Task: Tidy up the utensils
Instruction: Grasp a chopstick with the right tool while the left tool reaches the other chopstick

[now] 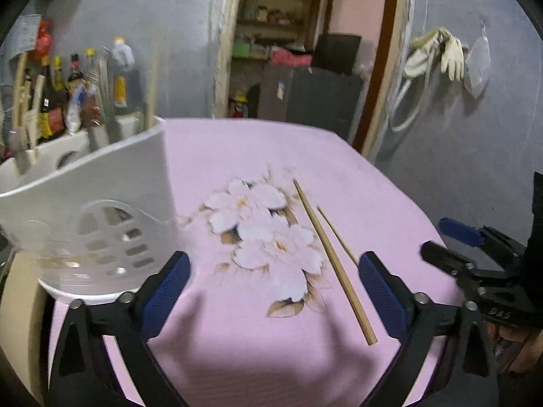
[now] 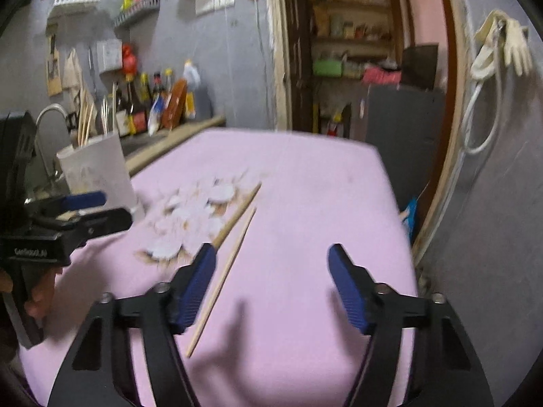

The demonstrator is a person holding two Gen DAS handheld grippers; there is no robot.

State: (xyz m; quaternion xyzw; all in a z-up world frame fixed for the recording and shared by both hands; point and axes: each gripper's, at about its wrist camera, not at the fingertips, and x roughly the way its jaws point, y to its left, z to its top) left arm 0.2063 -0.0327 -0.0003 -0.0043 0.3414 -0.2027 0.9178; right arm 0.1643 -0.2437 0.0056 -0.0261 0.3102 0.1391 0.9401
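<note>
Two wooden chopsticks lie side by side on the pink flowered tablecloth (image 1: 258,156): a thick chopstick (image 1: 334,261) and a thin chopstick (image 1: 336,234). My left gripper (image 1: 273,264) hovers open over the cloth, with the thick chopstick lying inside its right finger. My right gripper (image 2: 271,251) is open too. The thin chopstick (image 2: 224,278) runs just inside its left finger, which hides the near end of the thick chopstick (image 2: 239,215). Neither gripper's pads press on anything. A white utensil holder (image 1: 101,183) stands at the table's left and holds wooden sticks.
Sauce bottles (image 1: 74,91) line a counter behind the holder, beside a tap (image 2: 51,112). An open doorway (image 1: 298,51) lies beyond the table's far edge. Gloves (image 1: 437,54) hang on the grey wall at the right. The table drops off close to the right gripper (image 1: 441,237).
</note>
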